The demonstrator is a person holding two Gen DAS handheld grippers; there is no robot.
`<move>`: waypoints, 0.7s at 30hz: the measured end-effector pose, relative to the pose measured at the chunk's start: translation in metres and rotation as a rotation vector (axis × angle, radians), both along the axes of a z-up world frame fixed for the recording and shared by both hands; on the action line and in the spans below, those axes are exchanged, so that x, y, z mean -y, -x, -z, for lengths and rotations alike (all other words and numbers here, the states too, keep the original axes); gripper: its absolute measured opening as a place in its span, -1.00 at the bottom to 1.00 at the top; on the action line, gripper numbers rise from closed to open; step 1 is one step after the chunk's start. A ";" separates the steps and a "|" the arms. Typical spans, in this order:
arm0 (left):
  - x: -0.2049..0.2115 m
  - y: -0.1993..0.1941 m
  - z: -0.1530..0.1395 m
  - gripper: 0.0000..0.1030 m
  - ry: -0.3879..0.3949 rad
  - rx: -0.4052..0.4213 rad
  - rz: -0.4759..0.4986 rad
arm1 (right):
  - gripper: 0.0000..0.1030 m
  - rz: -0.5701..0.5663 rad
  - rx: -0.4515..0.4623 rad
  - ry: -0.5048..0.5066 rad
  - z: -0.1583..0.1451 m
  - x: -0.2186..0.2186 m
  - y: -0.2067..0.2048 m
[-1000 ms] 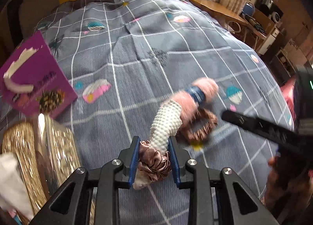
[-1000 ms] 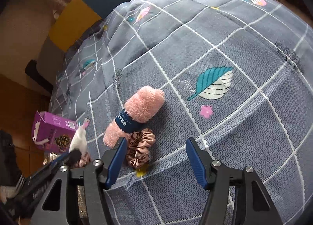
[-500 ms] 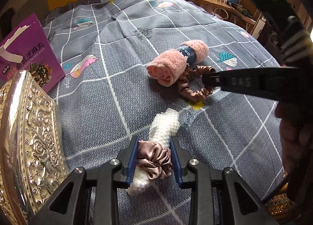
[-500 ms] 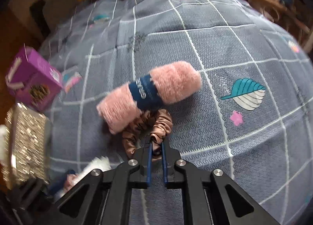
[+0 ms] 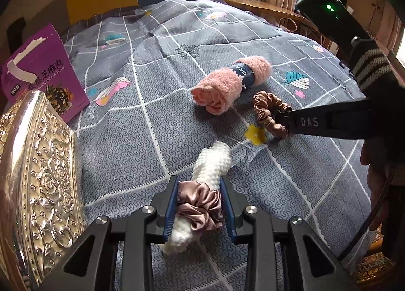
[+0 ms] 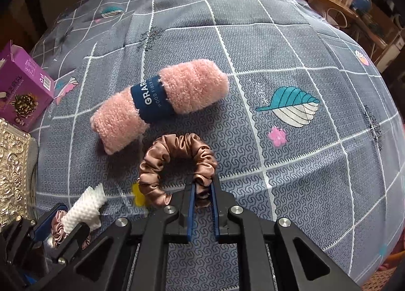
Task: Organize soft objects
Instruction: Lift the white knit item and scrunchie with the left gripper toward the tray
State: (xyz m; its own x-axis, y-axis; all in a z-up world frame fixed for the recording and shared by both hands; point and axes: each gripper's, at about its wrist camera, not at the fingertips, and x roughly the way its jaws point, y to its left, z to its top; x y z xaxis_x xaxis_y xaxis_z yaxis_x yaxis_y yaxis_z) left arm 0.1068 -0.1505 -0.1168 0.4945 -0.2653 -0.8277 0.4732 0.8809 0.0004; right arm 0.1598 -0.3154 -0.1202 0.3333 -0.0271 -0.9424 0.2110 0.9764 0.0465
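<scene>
Each gripper pinches a scrunchie — left gripper (image 5: 200,205), right gripper (image 6: 202,189).

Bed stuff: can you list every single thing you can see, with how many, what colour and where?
Bedspread: one, grey with white grid lines, under everything.
Rolled towel: one, pink with a dark blue band, lying mid-bed.
Brown scrunchie: one, shiny brown, just in front of the towel.
White foam sleeve: one, white, with a mauve scrunchie round it.
Purple box: one, purple, at the bed's left edge.
Embossed metal box: one, golden, beside the purple box.
Left gripper: black with blue pads, shut on the sleeve and mauve scrunchie.
Right gripper: same colours, shut on the brown scrunchie.
</scene>
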 end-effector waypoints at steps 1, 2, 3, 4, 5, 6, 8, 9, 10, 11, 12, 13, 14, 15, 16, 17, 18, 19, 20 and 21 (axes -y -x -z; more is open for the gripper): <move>0.000 0.001 0.000 -0.41 -0.004 0.010 0.000 | -0.77 -0.007 0.003 0.011 0.000 -0.001 0.001; 0.001 0.001 0.000 -0.41 -0.007 0.015 0.002 | -0.77 -0.013 0.005 0.021 0.000 -0.004 0.002; 0.001 0.002 -0.001 -0.42 -0.009 0.018 0.001 | -0.77 -0.020 0.007 0.030 0.000 -0.005 0.002; 0.001 0.002 -0.002 -0.43 -0.011 0.019 0.003 | -0.77 -0.024 0.009 0.035 0.001 -0.009 0.004; 0.001 0.002 -0.004 -0.43 -0.009 0.019 0.001 | -0.77 -0.026 0.011 0.037 0.001 -0.010 0.005; -0.001 0.002 -0.007 -0.44 0.004 0.017 -0.004 | -0.77 -0.027 0.013 0.038 0.001 -0.010 0.005; -0.003 0.003 -0.016 -0.45 0.025 0.019 -0.008 | -0.78 -0.029 0.016 0.043 0.001 -0.011 0.005; -0.004 0.003 -0.023 -0.45 0.036 0.028 -0.010 | -0.78 -0.027 0.017 0.042 0.002 -0.012 0.005; -0.004 0.002 -0.030 -0.45 0.043 0.034 -0.010 | -0.78 -0.026 0.017 0.043 0.001 -0.013 0.006; -0.004 0.000 -0.036 -0.45 0.046 0.033 -0.010 | -0.78 -0.027 0.018 0.045 0.001 -0.013 0.006; -0.004 -0.002 -0.045 -0.45 0.051 0.035 -0.016 | -0.78 -0.029 0.018 0.047 0.001 -0.013 0.006; -0.004 -0.004 -0.053 -0.45 0.059 0.041 -0.018 | -0.78 -0.029 0.019 0.048 0.001 -0.014 0.006; -0.004 -0.007 -0.064 -0.45 0.071 0.048 -0.019 | -0.78 -0.030 0.019 0.047 0.001 -0.012 0.004; -0.003 -0.011 -0.076 -0.45 0.081 0.054 -0.016 | -0.78 -0.030 0.020 0.046 0.001 -0.012 0.004; -0.001 -0.018 -0.091 -0.45 0.091 0.063 -0.011 | -0.78 -0.029 0.020 0.046 0.001 -0.011 0.004; 0.000 -0.023 -0.102 -0.45 0.100 0.066 -0.012 | -0.78 -0.031 0.021 0.047 -0.001 -0.010 0.004; -0.002 -0.033 -0.117 -0.45 0.121 0.067 -0.020 | -0.78 -0.033 0.021 0.051 -0.001 -0.011 0.004; -0.005 -0.045 -0.131 -0.45 0.145 0.064 -0.033 | -0.78 -0.036 0.023 0.055 -0.002 -0.012 0.004; -0.010 -0.054 -0.142 -0.45 0.165 0.062 -0.049 | -0.78 -0.040 0.024 0.058 -0.001 -0.010 0.004; -0.019 -0.066 -0.159 -0.45 0.191 0.074 -0.079 | -0.78 -0.043 0.026 0.062 -0.001 -0.010 0.005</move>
